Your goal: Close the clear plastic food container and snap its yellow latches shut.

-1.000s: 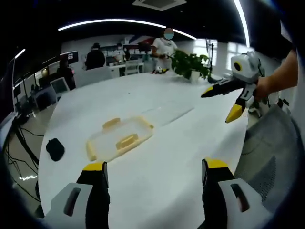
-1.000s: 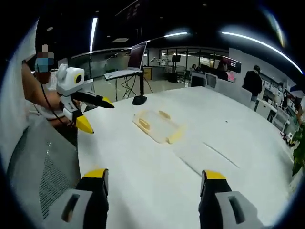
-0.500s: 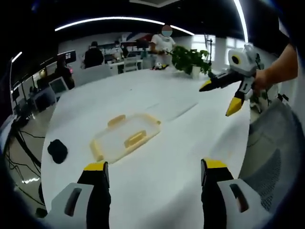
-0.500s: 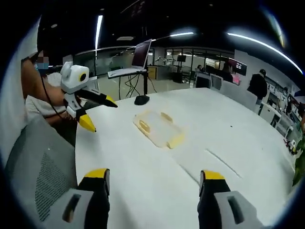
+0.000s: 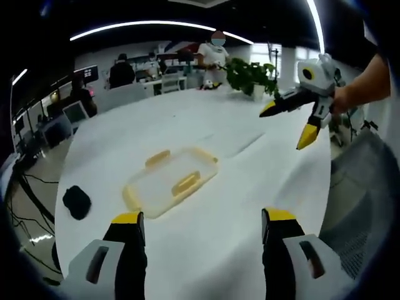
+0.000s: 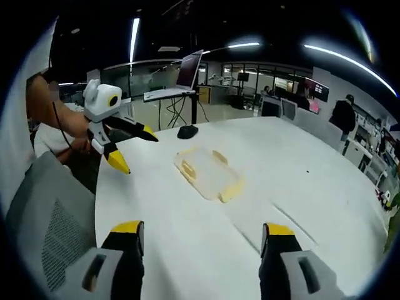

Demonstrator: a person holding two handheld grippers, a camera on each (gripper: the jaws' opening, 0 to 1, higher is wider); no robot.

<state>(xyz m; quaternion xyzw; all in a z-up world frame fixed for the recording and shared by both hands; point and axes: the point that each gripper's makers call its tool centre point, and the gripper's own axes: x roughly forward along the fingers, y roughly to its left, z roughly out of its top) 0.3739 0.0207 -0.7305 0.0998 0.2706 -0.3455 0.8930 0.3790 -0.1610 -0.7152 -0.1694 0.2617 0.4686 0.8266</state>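
Observation:
A clear plastic food container (image 5: 170, 182) with yellow latches lies flat on the white table (image 5: 206, 131), its lid resting on it. One latch (image 5: 157, 158) shows on its far side, another (image 5: 185, 183) on its near side. My left gripper (image 5: 199, 220) is open, hovering a short way in front of the container. In the right gripper view the container (image 6: 207, 174) sits mid-table, well ahead of my open right gripper (image 6: 199, 230). The right gripper (image 5: 292, 124) also hangs open at the upper right of the left gripper view, and the left gripper (image 6: 132, 149) open at the left of the right gripper view.
A black mouse-like object (image 5: 76, 202) lies left of the container near the table edge. A potted plant (image 5: 250, 76) stands at the far edge. A grey mesh chair (image 5: 365, 187) is at the right. A monitor stand (image 6: 186, 130) sits beyond the container. People stand at desks behind.
Both cameras have moved closer to the container, which appears larger and nearer in both views. Both grippers stay open; the container itself has not moved.

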